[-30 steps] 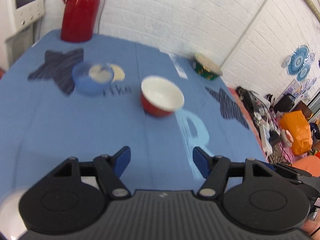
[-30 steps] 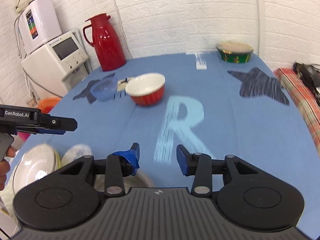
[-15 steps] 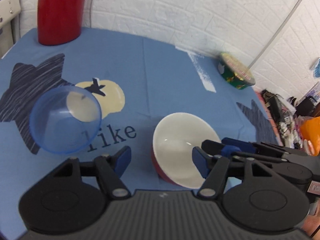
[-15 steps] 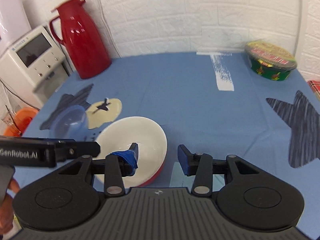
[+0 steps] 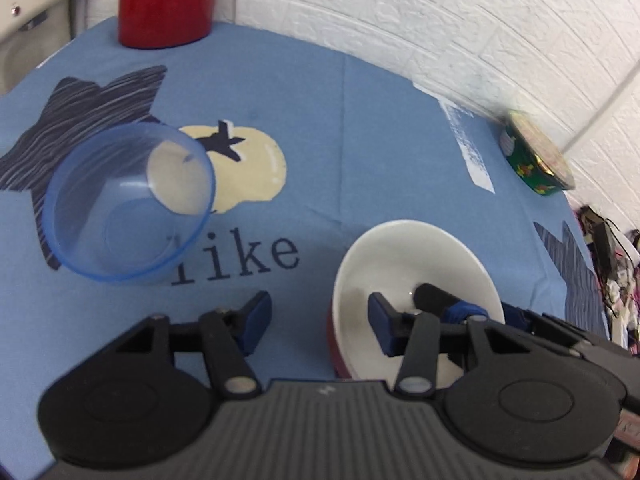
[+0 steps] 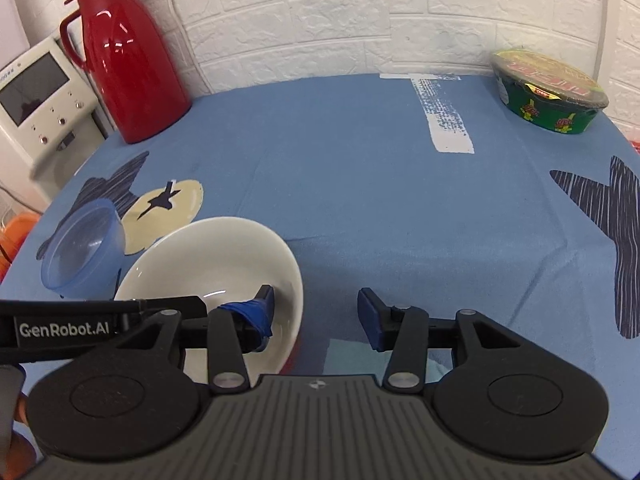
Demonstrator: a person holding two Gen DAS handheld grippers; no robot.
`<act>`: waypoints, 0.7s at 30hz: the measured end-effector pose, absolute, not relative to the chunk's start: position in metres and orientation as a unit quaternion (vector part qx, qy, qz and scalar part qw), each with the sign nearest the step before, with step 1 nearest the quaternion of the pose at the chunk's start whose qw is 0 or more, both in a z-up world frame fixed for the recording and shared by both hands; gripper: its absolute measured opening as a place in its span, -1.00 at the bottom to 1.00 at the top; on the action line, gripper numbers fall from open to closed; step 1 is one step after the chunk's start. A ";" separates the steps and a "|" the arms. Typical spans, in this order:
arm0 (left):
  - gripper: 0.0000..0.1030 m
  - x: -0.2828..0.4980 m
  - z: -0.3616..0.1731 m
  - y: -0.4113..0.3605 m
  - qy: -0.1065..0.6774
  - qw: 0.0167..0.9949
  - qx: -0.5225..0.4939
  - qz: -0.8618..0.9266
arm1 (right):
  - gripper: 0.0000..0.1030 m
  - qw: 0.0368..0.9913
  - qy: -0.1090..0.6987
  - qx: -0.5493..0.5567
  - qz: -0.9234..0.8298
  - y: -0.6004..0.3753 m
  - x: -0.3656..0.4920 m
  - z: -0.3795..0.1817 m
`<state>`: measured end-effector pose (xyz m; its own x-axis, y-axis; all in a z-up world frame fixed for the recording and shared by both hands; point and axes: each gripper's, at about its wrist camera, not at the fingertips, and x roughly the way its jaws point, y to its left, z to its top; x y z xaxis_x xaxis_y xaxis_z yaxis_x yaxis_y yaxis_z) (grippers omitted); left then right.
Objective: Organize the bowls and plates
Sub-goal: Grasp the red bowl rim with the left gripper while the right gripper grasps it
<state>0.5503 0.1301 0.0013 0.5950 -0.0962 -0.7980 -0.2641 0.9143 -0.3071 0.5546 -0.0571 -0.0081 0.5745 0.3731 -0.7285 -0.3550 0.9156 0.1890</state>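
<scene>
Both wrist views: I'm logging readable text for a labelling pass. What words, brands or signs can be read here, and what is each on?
"GenRobot.AI": white letters on the left gripper's black side, seen from the right wrist.
"like": dark print on the blue tablecloth, beside the blue bowl.
Lid print on the green noodle bowl: too blurred to read.
Small label on the white appliance: too small to read.

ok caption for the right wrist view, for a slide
Open right gripper straddling the rim of the red ceramic bowl with white interior, beside a translucent blue plastic bowl.
</scene>
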 end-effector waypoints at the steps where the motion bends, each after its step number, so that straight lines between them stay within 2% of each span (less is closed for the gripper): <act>1: -0.11 0.551 0.002 0.128 0.449 0.869 -0.198 0.055 | -0.39 0.888 0.413 0.014 0.204 -0.057 0.555 -0.008; 4: -0.20 0.550 0.002 0.128 0.450 0.871 -0.190 0.052 | -0.38 0.890 0.410 0.015 0.201 -0.057 0.554 -0.009; 7: -0.62 0.551 0.002 0.126 0.455 0.874 -0.167 0.033 | -0.37 0.889 0.407 -0.011 0.209 -0.050 0.550 -0.009; 8: -0.80 0.550 0.001 0.128 0.458 0.871 -0.175 0.019 | -0.46 0.888 0.405 -0.022 0.218 -0.047 0.548 -0.010; 10: -0.80 0.549 0.000 0.129 0.457 0.872 -0.177 0.010 | -0.72 0.887 0.393 -0.030 0.240 -0.043 0.543 -0.010; 12: -0.81 0.548 0.000 0.128 0.453 0.874 -0.173 0.005 | -0.86 0.886 0.386 -0.038 0.256 -0.041 0.540 -0.011; 17: -0.96 0.540 0.003 0.122 0.461 0.873 -0.160 -0.005 | -0.86 0.883 0.389 -0.041 0.259 -0.041 0.536 -0.008; 21: -1.00 0.521 0.012 0.118 0.466 0.870 -0.158 -0.011 | -0.80 0.879 0.398 -0.033 0.261 -0.045 0.520 -0.001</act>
